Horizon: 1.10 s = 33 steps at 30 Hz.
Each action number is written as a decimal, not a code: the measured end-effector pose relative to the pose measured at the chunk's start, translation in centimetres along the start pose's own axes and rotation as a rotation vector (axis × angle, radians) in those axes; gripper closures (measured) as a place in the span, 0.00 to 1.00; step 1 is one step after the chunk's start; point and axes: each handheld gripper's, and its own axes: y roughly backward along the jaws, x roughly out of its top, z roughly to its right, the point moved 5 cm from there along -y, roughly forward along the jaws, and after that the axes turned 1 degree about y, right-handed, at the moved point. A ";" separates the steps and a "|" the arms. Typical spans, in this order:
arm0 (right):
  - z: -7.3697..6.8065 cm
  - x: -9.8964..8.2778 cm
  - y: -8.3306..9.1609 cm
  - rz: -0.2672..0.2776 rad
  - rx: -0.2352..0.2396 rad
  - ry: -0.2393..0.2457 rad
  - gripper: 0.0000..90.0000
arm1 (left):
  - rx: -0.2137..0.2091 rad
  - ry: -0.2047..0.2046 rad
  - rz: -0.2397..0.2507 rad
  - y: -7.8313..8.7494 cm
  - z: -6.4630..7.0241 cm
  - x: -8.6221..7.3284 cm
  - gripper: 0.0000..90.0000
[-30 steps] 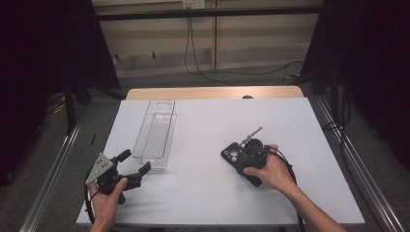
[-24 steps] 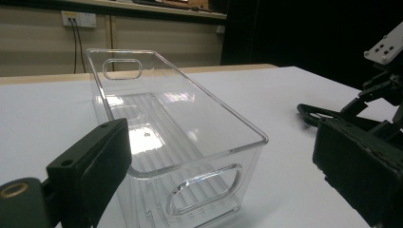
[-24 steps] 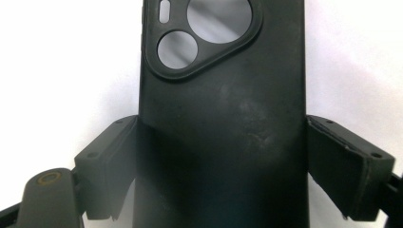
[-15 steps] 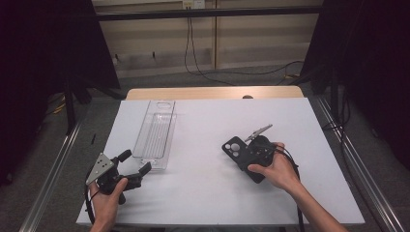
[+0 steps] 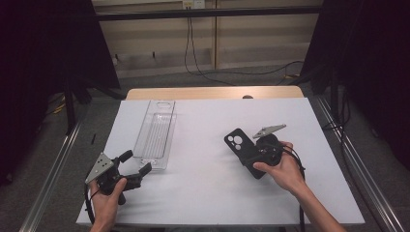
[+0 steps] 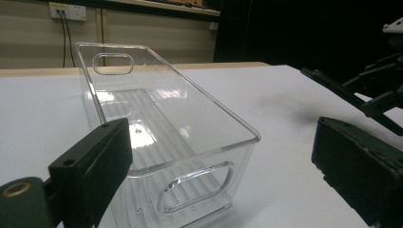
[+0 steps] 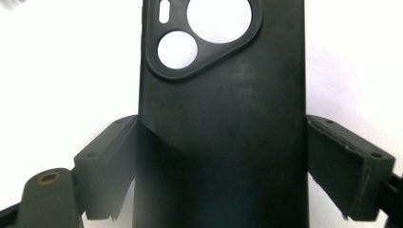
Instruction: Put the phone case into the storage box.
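case (image 7: 223,118): matte black, flat, round camera cutouts
bin (image 5: 155,135): clear ribbed plastic, near tabletop's left edge
right gripper (image 7: 221,156): clamped on case
left gripper (image 6: 223,161): wide apart, empty

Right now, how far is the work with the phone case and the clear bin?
Done: the right gripper is clamped across the black phone case and holds it above the white table. In hand: carrying it. Left: the clear bin holds nothing yet, and the left gripper waits open beside it.
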 end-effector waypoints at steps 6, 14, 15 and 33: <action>0.1 -0.3 0.4 0.067 0.002 -0.003 0.16 | -0.001 0.000 -0.003 0.0 0.0 0.0 0.07; 1.0 -0.7 2.1 0.160 -0.032 -0.017 0.16 | -0.011 0.009 -0.005 0.0 0.1 0.0 0.07; 1.1 -0.7 2.3 0.178 -0.035 -0.020 0.16 | -0.012 0.009 -0.006 0.0 0.1 0.0 0.07; 0.6 -2.1 2.4 0.384 0.012 -0.020 0.16 | -0.053 0.002 -0.032 -0.1 0.3 0.2 0.10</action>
